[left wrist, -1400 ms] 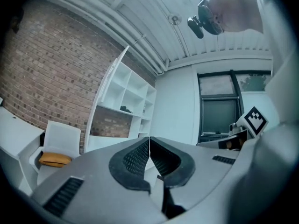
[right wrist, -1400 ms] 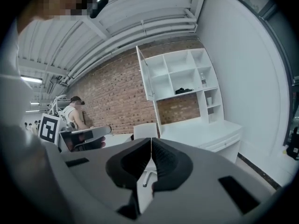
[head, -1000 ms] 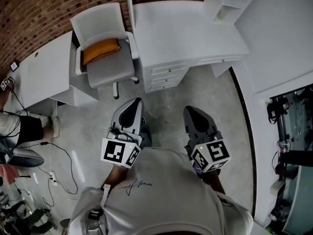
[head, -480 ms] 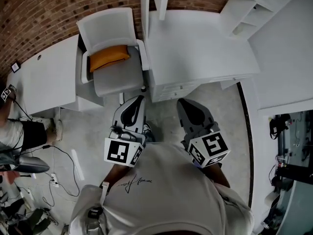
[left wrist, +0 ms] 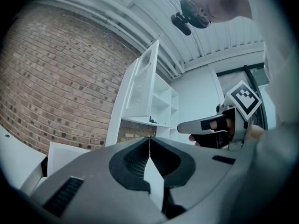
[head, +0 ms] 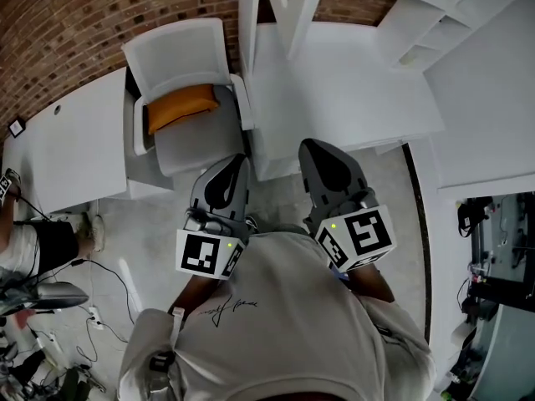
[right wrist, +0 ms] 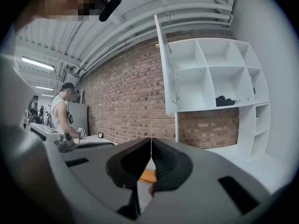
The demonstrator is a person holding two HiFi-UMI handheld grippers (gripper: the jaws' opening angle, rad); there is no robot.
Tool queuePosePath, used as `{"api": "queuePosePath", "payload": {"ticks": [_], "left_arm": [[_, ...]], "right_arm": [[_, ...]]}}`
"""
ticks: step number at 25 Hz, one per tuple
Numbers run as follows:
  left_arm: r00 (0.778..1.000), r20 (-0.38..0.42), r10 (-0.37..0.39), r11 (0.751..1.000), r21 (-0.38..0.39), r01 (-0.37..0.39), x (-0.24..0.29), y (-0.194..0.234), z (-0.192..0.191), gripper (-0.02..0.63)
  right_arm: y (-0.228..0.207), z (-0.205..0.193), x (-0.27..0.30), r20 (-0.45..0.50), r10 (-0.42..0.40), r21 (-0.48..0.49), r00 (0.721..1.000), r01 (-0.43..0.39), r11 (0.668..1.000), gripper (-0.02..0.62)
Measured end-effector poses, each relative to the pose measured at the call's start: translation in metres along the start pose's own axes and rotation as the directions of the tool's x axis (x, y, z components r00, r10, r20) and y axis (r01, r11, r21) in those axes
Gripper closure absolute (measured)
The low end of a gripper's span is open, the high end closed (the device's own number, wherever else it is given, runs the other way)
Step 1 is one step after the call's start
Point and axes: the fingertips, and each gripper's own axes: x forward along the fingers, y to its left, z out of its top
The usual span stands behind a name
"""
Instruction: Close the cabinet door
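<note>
Left gripper (head: pixel 236 165) and right gripper (head: pixel 311 150), each with jaws pressed together on nothing, hovered side by side at the white desk's (head: pixel 343 82) front edge; cabinet door (right wrist: pixel 166 69) stood open above that desk.

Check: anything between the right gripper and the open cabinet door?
Only bare white desk top, per the head view. The right gripper view shows open air between the shut right gripper and the cabinet door.

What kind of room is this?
Probably an office or studio workspace: white desks, a white office chair with an orange cushion, and an open wall cabinet on a brick wall.
</note>
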Motion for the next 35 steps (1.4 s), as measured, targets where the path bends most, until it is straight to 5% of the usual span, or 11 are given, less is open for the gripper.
{"api": "queuePosePath", "payload": {"ticks": [14,35], "left_arm": [[1.0,0.002,0.017,1.0,-0.005,-0.017,0.03,0.01,0.0,0.589],[0.999,-0.003,0.042,0.999,-0.019,-0.042,0.049,0.009,-0.005,0.589]], "right_arm": [[-0.029,0.062,0.047,0.151,-0.027,-0.049,0.988,0.034,0.998,0.569],[-0.052,0.087,0.086,0.181,-0.014,-0.112,0.983,0.035,0.993,0.511]]}}
